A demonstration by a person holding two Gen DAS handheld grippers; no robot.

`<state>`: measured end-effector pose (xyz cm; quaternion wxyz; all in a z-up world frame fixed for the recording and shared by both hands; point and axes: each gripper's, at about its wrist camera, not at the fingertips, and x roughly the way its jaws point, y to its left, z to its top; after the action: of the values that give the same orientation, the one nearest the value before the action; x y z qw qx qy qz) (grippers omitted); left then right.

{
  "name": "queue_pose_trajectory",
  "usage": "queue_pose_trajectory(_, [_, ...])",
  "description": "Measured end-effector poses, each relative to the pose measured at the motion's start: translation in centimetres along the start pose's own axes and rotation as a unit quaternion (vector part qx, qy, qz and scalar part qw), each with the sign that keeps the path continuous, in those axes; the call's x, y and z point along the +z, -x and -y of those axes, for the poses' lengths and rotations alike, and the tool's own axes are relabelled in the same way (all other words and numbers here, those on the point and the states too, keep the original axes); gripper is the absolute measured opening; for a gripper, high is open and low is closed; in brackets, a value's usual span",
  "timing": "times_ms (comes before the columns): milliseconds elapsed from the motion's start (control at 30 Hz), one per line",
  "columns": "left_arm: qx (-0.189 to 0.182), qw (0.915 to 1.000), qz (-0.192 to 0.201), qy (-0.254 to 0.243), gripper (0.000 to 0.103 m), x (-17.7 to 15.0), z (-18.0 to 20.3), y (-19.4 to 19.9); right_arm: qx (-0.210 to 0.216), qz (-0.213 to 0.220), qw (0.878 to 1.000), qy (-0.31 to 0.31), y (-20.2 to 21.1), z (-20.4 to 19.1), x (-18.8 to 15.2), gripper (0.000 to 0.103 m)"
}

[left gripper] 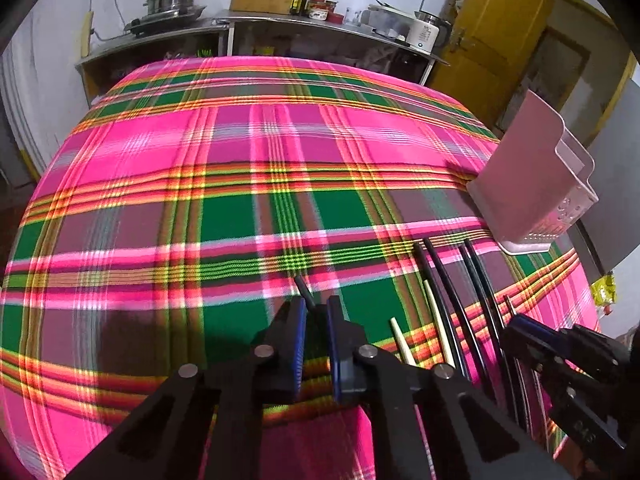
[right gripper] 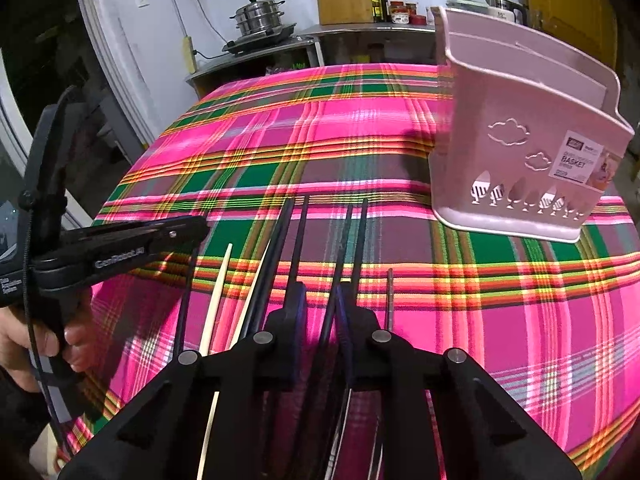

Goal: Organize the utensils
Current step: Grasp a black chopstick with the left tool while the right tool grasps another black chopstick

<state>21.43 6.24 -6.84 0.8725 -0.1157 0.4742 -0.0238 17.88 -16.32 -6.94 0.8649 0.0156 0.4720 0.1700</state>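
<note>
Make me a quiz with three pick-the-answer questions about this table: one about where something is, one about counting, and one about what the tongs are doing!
1. Where is the pink basket?
A) on the floor
B) on the plaid tablecloth
C) on a chair

2. How many cream chopsticks lie on the cloth?
A) two
B) five
C) none

3. What are the left tongs doing?
A) wide open, empty
B) gripping a spoon
C) shut on a black chopstick

Answers: B, the basket stands on the cloth; A, two pale sticks lie among the black ones; C, a black tip pokes out between the pads.
</note>
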Motion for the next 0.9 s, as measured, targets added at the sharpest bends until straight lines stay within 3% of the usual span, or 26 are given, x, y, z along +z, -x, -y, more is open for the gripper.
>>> queue_pose_trajectory(133, [-0.022, 0.9992, -0.009, 0.034, 0.011, -0.7, -0.6, 0.3, 0.002, -0.006, 1.0, -0.003, -0.8, 0.1, 0.4, 0.015])
queue_pose_trajectory(267, [-0.018, 0.9986, -0.012, 0.048, 0.011, -1.2, -0.4, 0.6, 0.001, -0.012, 1.0, -0.001, -1.3, 0.3, 0.6, 0.015])
queue_pose_trajectory(733, [0.05, 0.9982, -0.011, 0.031, 0.012, -1.8, 1.8, 0.6, -0.008, -0.03, 1.0, -0.001, -2.9, 0.2, 1.7, 0.013])
queue_pose_trajectory(900, [0.059, 0.998, -0.015, 0.019, 0.011, -1.7, 2.1, 0.5, -0.012, -0.033, 0.999, 0.0, -3.1, 0.3, 2.0, 0.007])
